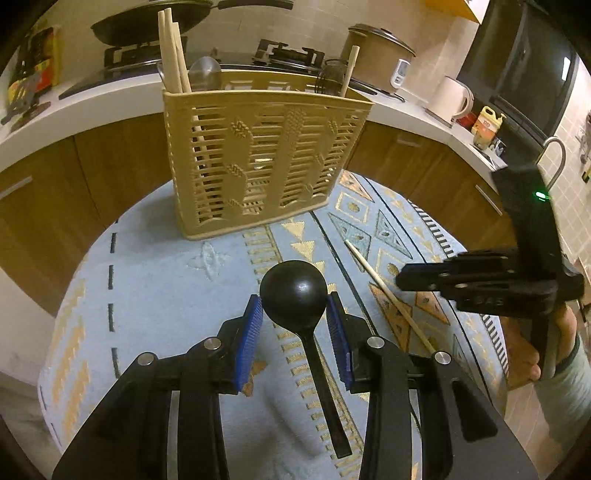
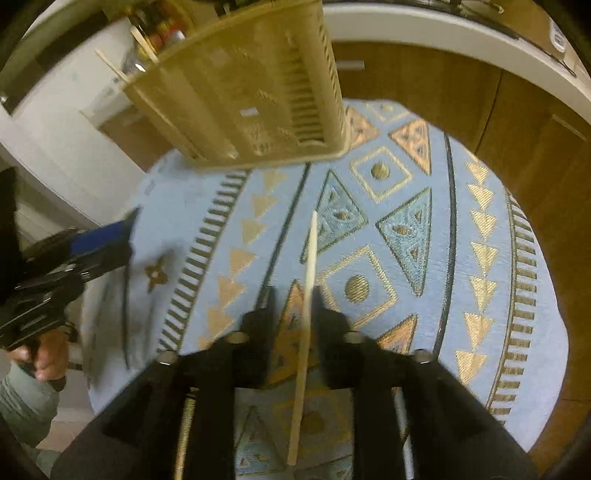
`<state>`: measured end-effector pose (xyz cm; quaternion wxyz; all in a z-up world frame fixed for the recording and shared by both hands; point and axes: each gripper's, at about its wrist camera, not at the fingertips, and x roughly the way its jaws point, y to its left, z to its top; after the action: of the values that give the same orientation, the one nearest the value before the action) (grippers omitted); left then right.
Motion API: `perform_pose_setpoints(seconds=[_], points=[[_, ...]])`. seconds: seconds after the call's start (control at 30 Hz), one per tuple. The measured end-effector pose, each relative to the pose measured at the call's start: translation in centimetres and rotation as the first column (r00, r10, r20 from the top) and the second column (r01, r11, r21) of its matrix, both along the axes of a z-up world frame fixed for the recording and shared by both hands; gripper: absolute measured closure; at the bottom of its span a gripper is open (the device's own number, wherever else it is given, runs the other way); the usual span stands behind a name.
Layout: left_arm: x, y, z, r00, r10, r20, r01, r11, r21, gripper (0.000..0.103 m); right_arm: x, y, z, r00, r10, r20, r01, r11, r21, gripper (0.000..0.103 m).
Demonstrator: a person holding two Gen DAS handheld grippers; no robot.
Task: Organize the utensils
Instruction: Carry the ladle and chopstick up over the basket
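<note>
My left gripper (image 1: 294,317) is shut on a black plastic spoon (image 1: 293,291). Its blue pads press the sides of the bowl, and the handle trails back under the gripper above the cloth. A beige slotted utensil basket (image 1: 266,155) stands at the table's far side, with wooden chopsticks (image 1: 171,51) and a metal spoon (image 1: 205,72) upright in it. A single wooden chopstick (image 2: 308,295) lies on the cloth. My right gripper (image 2: 293,295) is open around it, with a gap on the left side. From the left wrist view the right gripper (image 1: 400,277) hovers over that chopstick (image 1: 384,288).
The round table wears a blue patterned cloth (image 1: 155,295). Behind it a white counter (image 1: 92,107) curves around with a stove and wok (image 1: 147,22), a rice cooker (image 1: 376,48) and a white kettle (image 1: 450,98). Wooden cabinets sit below. The basket (image 2: 240,92) stands at the cloth's far left in the right wrist view.
</note>
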<state>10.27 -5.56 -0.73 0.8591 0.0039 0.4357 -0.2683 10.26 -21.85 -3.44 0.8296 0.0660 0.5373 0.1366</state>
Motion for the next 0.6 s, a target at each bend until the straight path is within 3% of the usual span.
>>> perform_pose_setpoints(seconds=[0.13,0.3,0.43,0.5,0.6], points=[[0.2,0.1,-0.1,1.0,-0.003,0.003,0.003,1.0,0.001,0.069,2.0,0.5,-1.1,0.997,-0.005,-0.081,0.002,0.999,-0.035,0.072],[0.5,0.6,0.0,1.0,0.003,0.011,-0.003,1.0,-0.007,0.069,3.7,2.2,-1.8,0.994,0.007,-0.112,-0.022,0.99,-0.139,0.072],[0.7,0.8,-0.1,1.0,0.011,0.01,-0.011,1.0,-0.014,0.069,3.7,4.6,-2.1,0.997,0.029,-0.07,-0.048,0.955,-0.292,0.098],[0.7,0.9,-0.1,1.0,0.016,0.013,-0.016,1.0,-0.017,0.069,3.5,5.1,-2.1,0.997,0.039,-0.065,-0.056,0.954,-0.296,0.099],[0.4,1.3,0.6,0.999,0.025,0.035,-0.024,0.999,-0.035,0.069,2.7,4.8,-1.0,0.998,0.051,-0.025,-0.055,0.977,-0.208,0.099]])
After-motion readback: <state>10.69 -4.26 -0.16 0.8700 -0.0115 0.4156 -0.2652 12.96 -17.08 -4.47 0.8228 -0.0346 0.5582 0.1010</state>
